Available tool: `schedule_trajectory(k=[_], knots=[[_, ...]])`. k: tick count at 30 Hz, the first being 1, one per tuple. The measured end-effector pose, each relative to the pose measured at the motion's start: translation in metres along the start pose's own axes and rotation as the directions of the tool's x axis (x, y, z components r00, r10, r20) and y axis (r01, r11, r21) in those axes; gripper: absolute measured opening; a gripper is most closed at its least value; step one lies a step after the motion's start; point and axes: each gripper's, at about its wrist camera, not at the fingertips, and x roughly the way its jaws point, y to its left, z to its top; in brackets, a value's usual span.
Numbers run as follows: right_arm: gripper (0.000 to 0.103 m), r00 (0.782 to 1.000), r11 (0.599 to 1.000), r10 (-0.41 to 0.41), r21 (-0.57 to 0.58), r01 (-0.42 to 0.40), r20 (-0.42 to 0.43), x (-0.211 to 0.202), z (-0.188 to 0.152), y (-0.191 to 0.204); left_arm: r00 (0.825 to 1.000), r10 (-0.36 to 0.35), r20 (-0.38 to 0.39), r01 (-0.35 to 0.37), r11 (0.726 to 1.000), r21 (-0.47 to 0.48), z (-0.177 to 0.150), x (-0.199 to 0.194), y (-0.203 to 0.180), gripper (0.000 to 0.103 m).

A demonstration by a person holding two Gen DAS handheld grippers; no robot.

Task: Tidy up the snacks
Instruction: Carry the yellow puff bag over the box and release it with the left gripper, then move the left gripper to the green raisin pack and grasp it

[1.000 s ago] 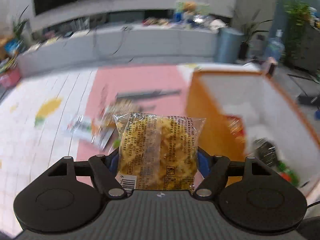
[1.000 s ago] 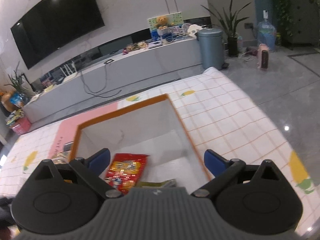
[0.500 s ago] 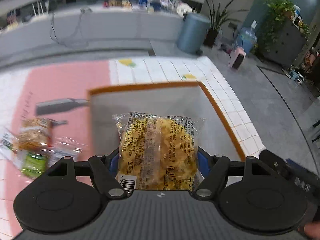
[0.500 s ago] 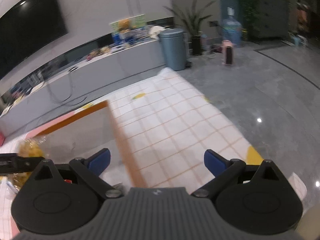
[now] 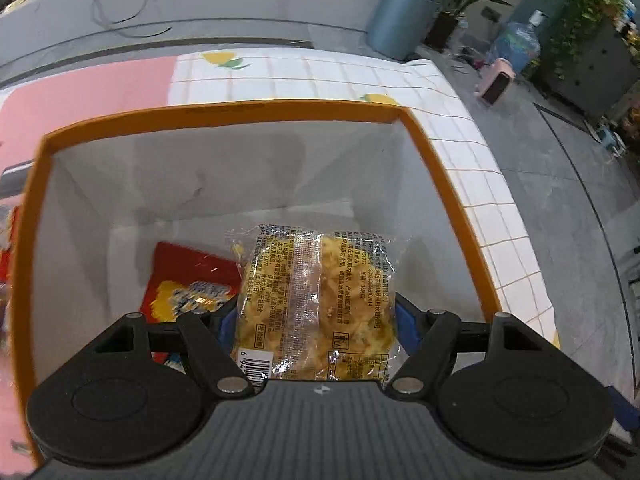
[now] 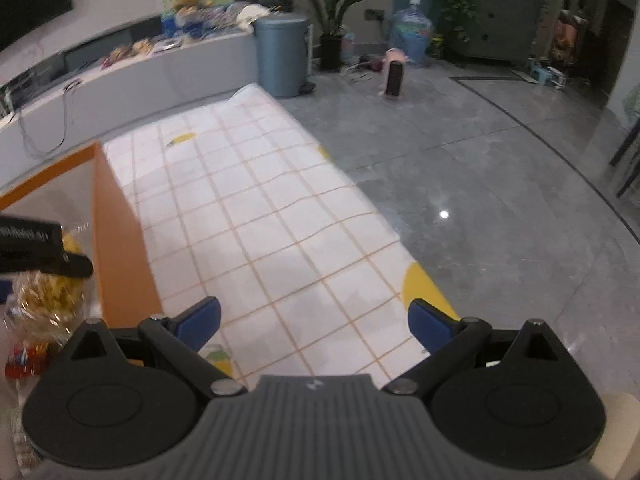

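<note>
Black linkage grippers [image 6: 314, 322], blue pads [image 6: 200, 320], ribbed grey housings, seemingly identical.

Your clear packet of yellow snack [image 5: 316, 300] sits upright between the pads of the left tool [image 5: 316, 322], printed back and centre seam facing you, barcode at its lower left corner. It hangs inside the orange-rimmed white box [image 5: 240, 110], above the floor of that box. A red snack bag [image 5: 188, 280] lies flat on the box floor, just left of the packet.
</note>
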Motion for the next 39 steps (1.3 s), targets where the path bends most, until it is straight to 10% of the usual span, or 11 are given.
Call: schedule_trajectory(k=[11,30,39], knots=[[0.096,0.996,0.994,0.085,0.069,-0.088,0.041,-0.007,0.004,-0.001,0.998,-0.026,0.057,0.025,0.999,0.026,-0.01,-0.02,0.0,0.097],[0.096,0.935,0.947,0.322,-0.038,-0.32,0.148,-0.07,0.003,0.066,0.977,0.043,0.207,-0.071,0.989,0.131,-0.047,-0.163,0.028,0.096],[0.088,0.843,0.849,0.523,-0.16,-0.503,0.128,-0.107,-0.011,0.128,0.96,0.11,0.259,-0.135,0.988,0.08,-0.068,-0.223,0.083,0.096]])
